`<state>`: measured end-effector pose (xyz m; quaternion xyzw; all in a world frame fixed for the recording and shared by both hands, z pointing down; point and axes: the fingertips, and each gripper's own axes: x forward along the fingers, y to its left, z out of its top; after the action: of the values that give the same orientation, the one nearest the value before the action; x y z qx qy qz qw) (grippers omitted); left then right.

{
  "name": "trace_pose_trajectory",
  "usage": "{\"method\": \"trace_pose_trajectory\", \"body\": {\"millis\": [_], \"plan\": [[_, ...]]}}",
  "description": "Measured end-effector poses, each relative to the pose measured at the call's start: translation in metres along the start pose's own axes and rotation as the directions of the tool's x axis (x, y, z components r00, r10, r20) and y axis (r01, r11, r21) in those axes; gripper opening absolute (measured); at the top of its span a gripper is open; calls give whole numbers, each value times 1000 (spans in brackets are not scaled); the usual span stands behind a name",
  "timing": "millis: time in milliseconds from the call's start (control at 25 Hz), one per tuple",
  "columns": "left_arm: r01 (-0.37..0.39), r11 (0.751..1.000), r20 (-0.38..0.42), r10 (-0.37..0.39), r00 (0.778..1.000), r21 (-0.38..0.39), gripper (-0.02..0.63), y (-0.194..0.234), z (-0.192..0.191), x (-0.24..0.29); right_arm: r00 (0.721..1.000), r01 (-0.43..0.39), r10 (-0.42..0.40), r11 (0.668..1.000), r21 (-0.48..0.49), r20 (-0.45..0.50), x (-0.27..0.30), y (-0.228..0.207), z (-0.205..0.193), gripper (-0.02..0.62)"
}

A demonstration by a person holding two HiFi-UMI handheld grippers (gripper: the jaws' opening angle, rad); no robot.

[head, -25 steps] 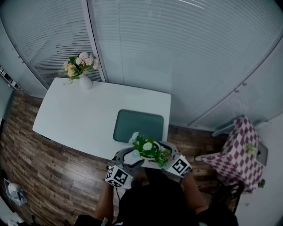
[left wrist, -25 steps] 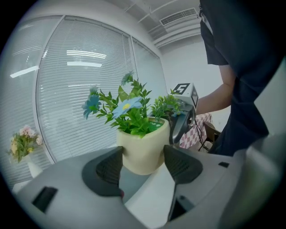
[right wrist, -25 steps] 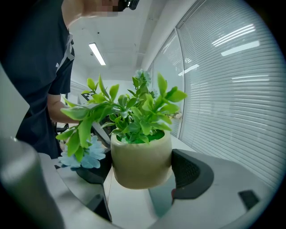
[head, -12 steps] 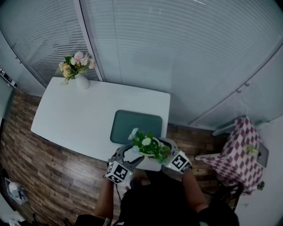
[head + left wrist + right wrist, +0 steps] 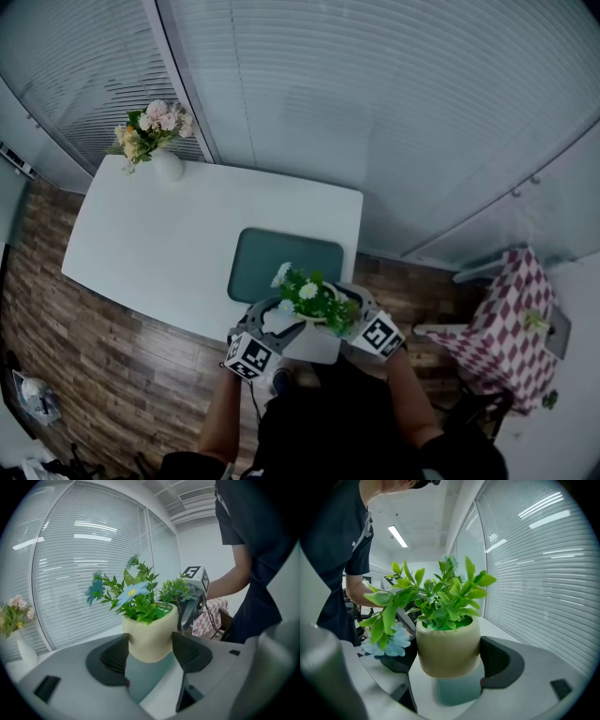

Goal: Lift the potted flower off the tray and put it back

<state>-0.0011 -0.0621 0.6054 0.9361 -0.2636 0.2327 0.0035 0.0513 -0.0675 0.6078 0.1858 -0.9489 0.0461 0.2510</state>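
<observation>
Left gripper (image 5: 150, 649) and right gripper (image 5: 448, 662) both clamping potted flower (image 5: 314, 302) from opposite sides, jaws pressing against cream pot walls. Plant hanging in air, raised clear of green tray (image 5: 270, 263), over near edge of white table (image 5: 155, 244).

open tabletop (image 5: 159, 246) around tray (image 5: 272, 258), vase (image 5: 168, 168) far off at corner

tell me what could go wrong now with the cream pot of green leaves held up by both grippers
1. The left gripper and right gripper pinch the smooth rounded cream pot of green leaves low on its curved wall, so it might slip down.
2. It seems to hang near the white table's near edge, short of the dark green rectangular tray's middle; lowered here, it could land half off.
</observation>
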Motion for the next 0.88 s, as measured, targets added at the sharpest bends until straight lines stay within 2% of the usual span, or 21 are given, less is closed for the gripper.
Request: {"method": "trace_pose_trajectory", "body": {"millis": [880], "plan": [[-23, 996, -83, 16, 996, -86, 284, 32, -48, 40, 996, -72, 73, 997, 23, -56, 48, -37, -39, 393]]}}
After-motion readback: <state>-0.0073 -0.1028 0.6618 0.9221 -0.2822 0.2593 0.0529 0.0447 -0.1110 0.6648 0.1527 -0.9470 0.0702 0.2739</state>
